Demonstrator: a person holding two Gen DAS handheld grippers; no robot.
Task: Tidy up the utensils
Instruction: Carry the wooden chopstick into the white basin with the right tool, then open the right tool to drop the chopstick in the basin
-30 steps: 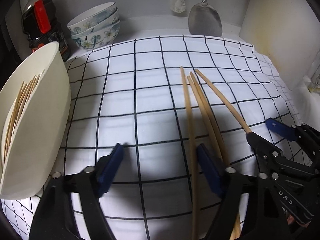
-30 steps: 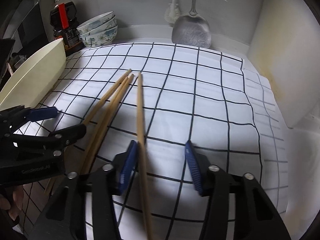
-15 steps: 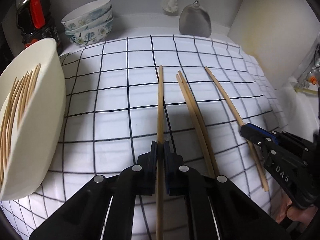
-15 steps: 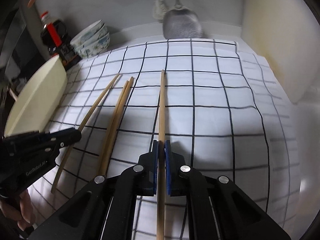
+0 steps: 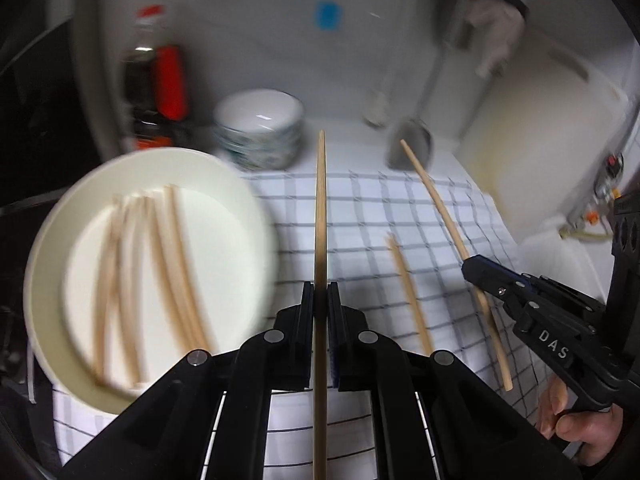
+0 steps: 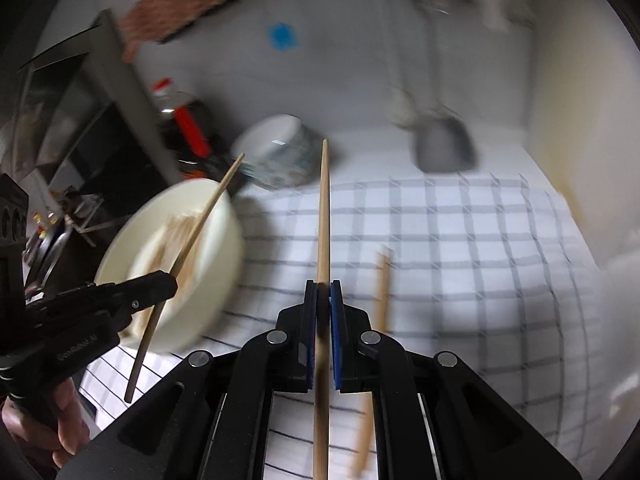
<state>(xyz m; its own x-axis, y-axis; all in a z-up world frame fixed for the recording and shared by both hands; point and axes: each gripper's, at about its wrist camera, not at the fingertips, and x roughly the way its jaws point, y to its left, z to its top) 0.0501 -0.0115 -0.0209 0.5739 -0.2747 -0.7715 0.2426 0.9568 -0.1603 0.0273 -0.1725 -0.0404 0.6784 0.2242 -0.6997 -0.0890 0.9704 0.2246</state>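
Observation:
My left gripper (image 5: pixel 320 300) is shut on a wooden chopstick (image 5: pixel 320 208) and holds it lifted above the checked cloth (image 5: pixel 360 208). My right gripper (image 6: pixel 323 300) is shut on another chopstick (image 6: pixel 323 216), also lifted; it shows in the left wrist view (image 5: pixel 436 204) too. A cream bowl (image 5: pixel 52 240) at the left holds several chopsticks (image 5: pixel 160 264). It also shows in the right wrist view (image 6: pixel 224 248). A pair of chopsticks (image 5: pixel 408 292) lies on the cloth between the grippers, seen in the right wrist view (image 6: pixel 380 280) as well.
A dark sauce bottle (image 5: pixel 156 92) and stacked patterned bowls (image 5: pixel 260 136) stand at the back left. A metal spatula (image 5: pixel 412 144) hangs against the back wall. A cream wall (image 5: pixel 540 148) bounds the right side.
Both grippers have lifted their chopsticks off the cloth and tilted up. The bowl's opening is now in view at the left. A second ago both grippers were open.

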